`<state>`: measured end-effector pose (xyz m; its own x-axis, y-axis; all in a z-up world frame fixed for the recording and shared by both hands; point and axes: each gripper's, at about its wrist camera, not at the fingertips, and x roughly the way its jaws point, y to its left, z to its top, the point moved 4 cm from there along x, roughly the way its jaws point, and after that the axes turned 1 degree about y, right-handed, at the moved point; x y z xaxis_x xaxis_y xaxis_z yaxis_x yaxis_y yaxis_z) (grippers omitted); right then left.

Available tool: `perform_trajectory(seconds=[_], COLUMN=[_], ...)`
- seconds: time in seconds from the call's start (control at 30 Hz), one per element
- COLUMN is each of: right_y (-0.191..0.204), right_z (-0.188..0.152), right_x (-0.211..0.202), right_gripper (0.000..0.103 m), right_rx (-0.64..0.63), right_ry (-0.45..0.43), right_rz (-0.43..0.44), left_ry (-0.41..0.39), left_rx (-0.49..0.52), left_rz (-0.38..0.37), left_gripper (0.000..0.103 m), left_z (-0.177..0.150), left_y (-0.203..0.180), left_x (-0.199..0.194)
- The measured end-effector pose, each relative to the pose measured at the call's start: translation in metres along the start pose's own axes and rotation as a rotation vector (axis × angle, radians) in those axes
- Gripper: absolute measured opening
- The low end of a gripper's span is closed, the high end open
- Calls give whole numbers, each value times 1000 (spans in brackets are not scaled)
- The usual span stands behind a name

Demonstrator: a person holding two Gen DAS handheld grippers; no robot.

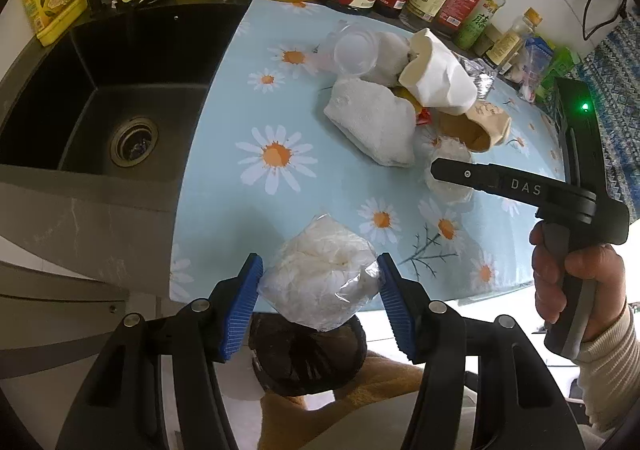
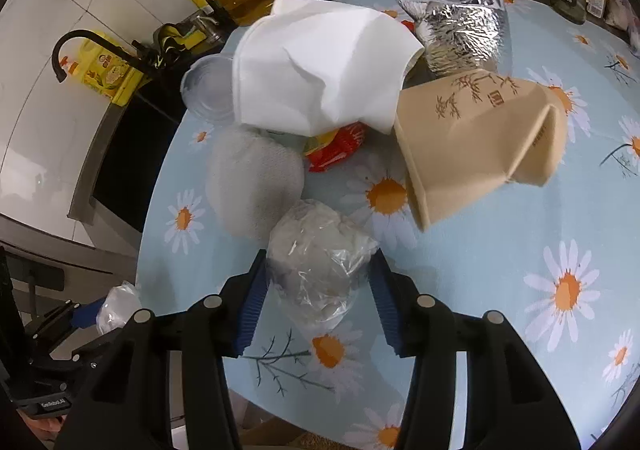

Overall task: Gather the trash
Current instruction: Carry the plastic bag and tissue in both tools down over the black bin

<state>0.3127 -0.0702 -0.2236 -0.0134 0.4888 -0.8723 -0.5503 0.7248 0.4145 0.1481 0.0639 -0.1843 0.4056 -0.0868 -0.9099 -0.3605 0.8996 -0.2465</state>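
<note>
A daisy-printed blue tabletop (image 1: 224,217) is seen beside a black sink (image 1: 120,105), with bottles lined along the far edge.

A crumpled clear plastic bag (image 1: 324,278) is clamped between the blue pads of the left gripper (image 1: 320,302), held past the near edge of the tabletop above a dark-lined bin (image 1: 308,358). A second clear plastic wad (image 2: 316,270) lies on the tabletop between the jaws of the right gripper (image 2: 318,298); both pads are seen against its sides, so it is gripped. Farther off, a pile of trash is left: a white paper bag (image 2: 320,69), a brown paper bag (image 2: 472,145), a red wrapper (image 2: 340,145), a foil pouch (image 2: 460,37) and a clear plastic cup (image 2: 208,93).
</note>
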Motion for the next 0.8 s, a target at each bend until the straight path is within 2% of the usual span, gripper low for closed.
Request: perform_trajectory(seconds=[0.33, 0.8], right_y=[15, 29], right_z=[-36, -118], right_x=[-31, -49], right_gripper=[50, 51], right_rx=[-22, 45], right_ry=[-51, -85], right_rz=[29, 36], left_ry=[4, 71], left_rx=[15, 110], left_rz=[-42, -95], left_gripper=[56, 56], left_z=[-24, -72], left_y=[-2, -7], left_x=[-7, -4])
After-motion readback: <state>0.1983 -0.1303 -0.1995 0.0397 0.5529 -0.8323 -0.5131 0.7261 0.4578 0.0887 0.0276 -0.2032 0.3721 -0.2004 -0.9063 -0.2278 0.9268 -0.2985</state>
